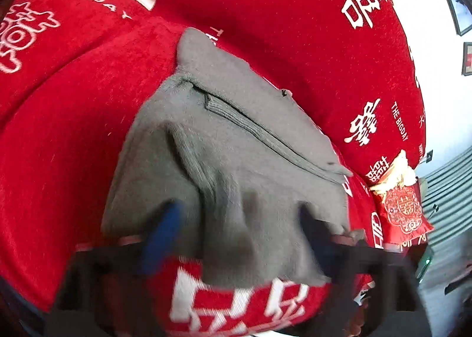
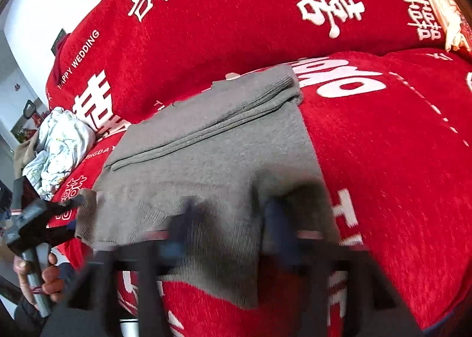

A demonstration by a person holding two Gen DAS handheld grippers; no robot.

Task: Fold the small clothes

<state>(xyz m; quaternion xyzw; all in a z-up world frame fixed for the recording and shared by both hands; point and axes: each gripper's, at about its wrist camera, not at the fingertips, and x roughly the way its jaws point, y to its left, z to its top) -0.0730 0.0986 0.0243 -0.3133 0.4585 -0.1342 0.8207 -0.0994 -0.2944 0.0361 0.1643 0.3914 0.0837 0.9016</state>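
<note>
Left wrist view: grey garment (image 1: 224, 142) between wide-open left tongs (image 1: 239, 227); right tongs (image 2: 233, 219) likewise agape.

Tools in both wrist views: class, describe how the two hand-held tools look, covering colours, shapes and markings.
The left tool has blurred dark fingers with a blue pad on one finger, set on a black crossbar edged by a pale pinkish strip. The right tool looks alike: dark bluish fingers, black bars, pinkish strip. Seen from the right wrist, the left one has an angular dark grey body on a grey handle.
</note>
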